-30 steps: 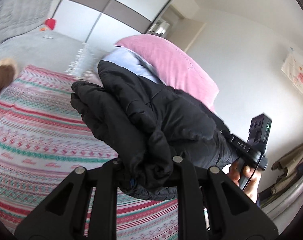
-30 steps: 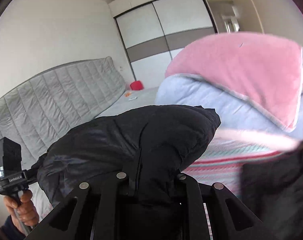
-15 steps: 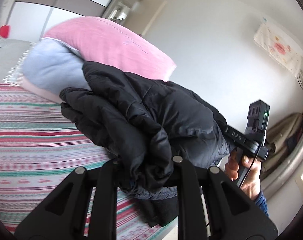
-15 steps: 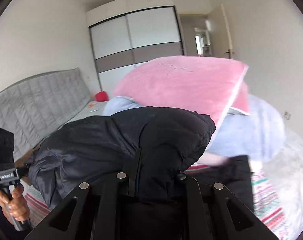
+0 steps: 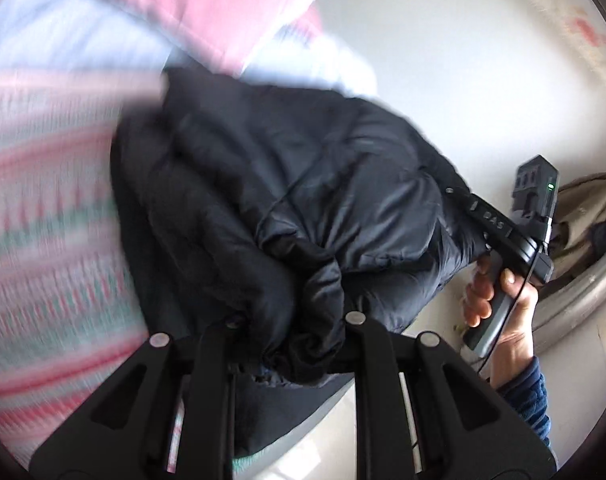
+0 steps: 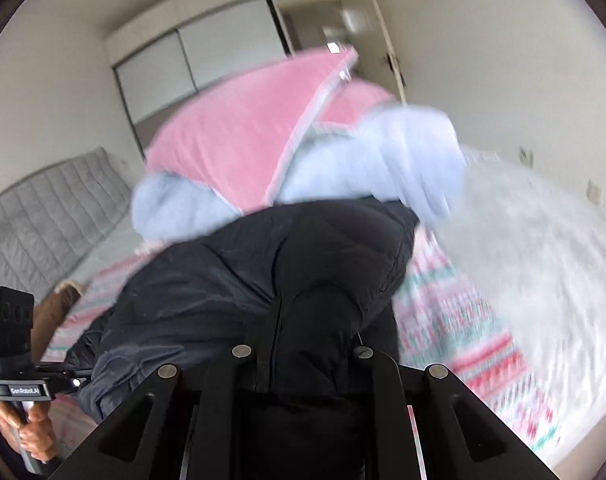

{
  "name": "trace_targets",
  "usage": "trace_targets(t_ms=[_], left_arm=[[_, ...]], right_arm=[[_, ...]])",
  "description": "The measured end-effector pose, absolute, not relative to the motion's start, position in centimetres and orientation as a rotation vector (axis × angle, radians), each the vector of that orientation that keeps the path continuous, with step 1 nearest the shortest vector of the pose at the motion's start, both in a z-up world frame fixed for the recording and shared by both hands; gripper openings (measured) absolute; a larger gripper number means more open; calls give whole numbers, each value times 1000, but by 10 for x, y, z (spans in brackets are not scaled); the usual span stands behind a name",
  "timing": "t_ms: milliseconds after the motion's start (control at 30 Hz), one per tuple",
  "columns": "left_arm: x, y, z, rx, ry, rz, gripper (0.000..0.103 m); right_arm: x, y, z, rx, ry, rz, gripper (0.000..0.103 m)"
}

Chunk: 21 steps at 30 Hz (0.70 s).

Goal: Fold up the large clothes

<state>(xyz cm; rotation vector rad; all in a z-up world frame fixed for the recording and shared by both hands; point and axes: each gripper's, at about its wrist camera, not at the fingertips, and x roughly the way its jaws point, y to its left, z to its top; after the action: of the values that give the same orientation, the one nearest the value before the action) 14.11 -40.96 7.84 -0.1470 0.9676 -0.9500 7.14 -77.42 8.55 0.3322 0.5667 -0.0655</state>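
- Fabric of the black jacket (image 5: 303, 208) bunches between the left gripper (image 5: 291, 344) fingers, which are nearly closed on a fold of it; the fingertips themselves are buried in the cloth.
- Right gripper (image 6: 299, 360) is likewise clamped narrowly on a thick wad of jacket, its tips hidden too.
- Jacket hangs bundled between the two grippers, above the bed, and blocks most of the near view in both cameras; its lower edge is cut off behind the gripper frames.
- Right hand (image 5: 499, 308), in a blue sleeve (image 5: 531, 404), grips its handle at the jacket's far side in the left view; left hand (image 6: 35, 432) shows at the lower left edge of the right view, partly cropped.
- Striped blanket (image 5: 43, 240) on the bed is smeared by motion blur.
- Pink pillow (image 6: 243, 140) sits on a pale blue pillow (image 6: 383, 160) just behind the jacket.
- Grey headboard (image 6: 43, 208) and wardrobe (image 6: 207, 60) stand farther back.
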Motion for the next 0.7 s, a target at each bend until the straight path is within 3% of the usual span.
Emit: trace_targets(t_ms=[167, 400, 567, 700], left_arm=[[111, -405, 61, -90, 911, -918, 20], [92, -406, 62, -88, 919, -896, 22], [100, -404, 65, -128, 942, -917, 29], [101, -392, 77, -151, 946, -924, 32]], right_arm=[[39, -799, 42, 528, 508, -45, 21], [57, -797, 52, 527, 566, -62, 30], [51, -788, 50, 528, 590, -108, 42], [28, -783, 66, 509, 546, -207, 44]])
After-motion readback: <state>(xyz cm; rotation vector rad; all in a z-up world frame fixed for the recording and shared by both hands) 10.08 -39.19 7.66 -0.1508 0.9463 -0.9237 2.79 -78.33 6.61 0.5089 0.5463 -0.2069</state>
